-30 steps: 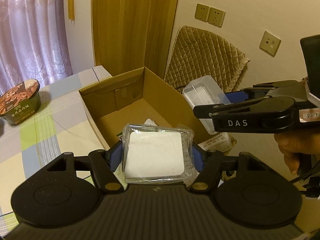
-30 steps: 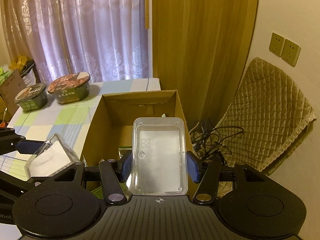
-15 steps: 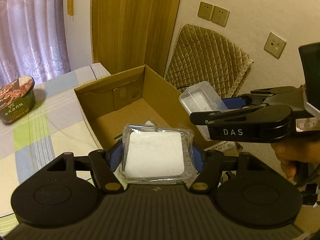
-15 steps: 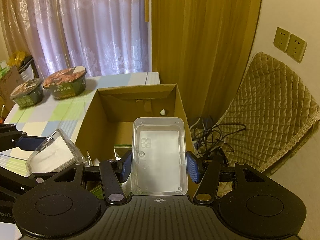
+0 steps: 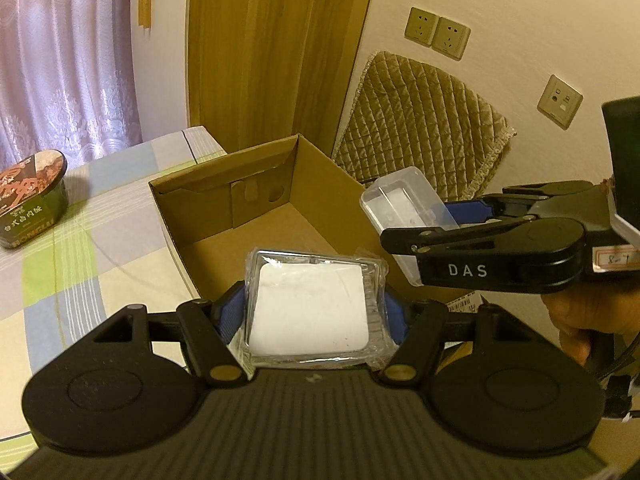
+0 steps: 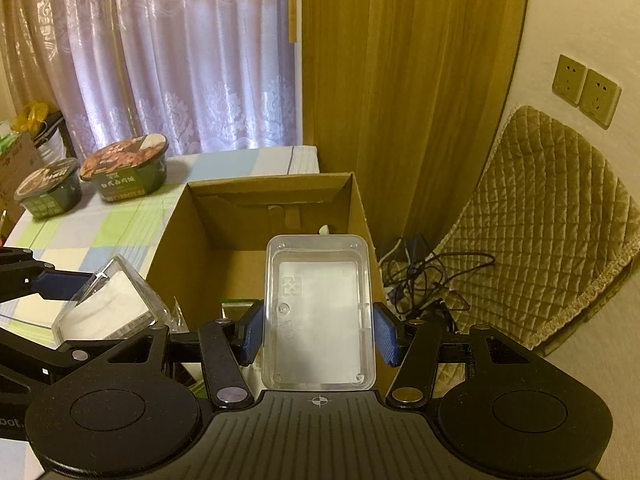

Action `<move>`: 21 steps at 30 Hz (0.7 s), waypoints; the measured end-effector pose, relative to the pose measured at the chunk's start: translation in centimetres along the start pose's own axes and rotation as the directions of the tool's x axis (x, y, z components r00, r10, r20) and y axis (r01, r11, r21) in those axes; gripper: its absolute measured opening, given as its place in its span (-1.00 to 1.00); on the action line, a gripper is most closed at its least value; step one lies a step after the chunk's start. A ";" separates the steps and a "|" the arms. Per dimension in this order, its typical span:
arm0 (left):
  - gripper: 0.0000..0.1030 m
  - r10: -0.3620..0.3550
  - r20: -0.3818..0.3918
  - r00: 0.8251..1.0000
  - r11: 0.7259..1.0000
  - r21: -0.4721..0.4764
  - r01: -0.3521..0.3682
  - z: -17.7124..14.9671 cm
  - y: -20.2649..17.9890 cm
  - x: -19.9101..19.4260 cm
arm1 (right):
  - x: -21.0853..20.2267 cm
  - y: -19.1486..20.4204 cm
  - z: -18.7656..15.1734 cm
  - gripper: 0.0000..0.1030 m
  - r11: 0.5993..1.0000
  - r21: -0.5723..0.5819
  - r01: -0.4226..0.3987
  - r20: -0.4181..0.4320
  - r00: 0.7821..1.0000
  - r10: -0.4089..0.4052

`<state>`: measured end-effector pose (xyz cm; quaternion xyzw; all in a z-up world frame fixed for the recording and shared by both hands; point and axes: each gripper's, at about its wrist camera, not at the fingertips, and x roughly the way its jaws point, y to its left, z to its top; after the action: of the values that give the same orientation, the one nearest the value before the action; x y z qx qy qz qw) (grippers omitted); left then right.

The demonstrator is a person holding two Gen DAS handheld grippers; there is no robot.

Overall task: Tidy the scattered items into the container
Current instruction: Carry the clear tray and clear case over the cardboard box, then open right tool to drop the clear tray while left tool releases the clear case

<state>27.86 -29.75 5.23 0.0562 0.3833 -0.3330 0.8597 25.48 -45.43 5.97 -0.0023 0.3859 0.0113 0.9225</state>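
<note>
While both grippers hang above the box, the left gripper pinches a wrapped white pack and the right gripper pinches a clear tub. Best to lower each well inside the walls before letting go. The box floor looks mostly bare; its right wall stands close beside the tub.

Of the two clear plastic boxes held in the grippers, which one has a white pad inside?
The square clear plastic box in the left gripper: a white pad fills it. The rectangular clear plastic box in the right gripper looks empty.
</note>
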 end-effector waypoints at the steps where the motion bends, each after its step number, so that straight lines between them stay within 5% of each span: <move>1: 0.37 0.003 0.005 1.000 1.000 0.003 -0.003 0.0 0.0 0.0 | 0.1 0.0 0.1 0.13 1.000 0.001 0.000 0.000 1.000 0.000; 21: 0.43 0.024 0.011 1.000 0.999 -0.032 -0.024 -1.5 1.6 -0.9 | 0.6 0.5 0.0 0.13 1.000 -0.006 -0.004 -0.008 1.000 0.004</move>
<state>27.45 -27.55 4.55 0.0452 0.3830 -0.3167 0.8666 25.89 -44.96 5.60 -0.0041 0.3896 0.0144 0.9209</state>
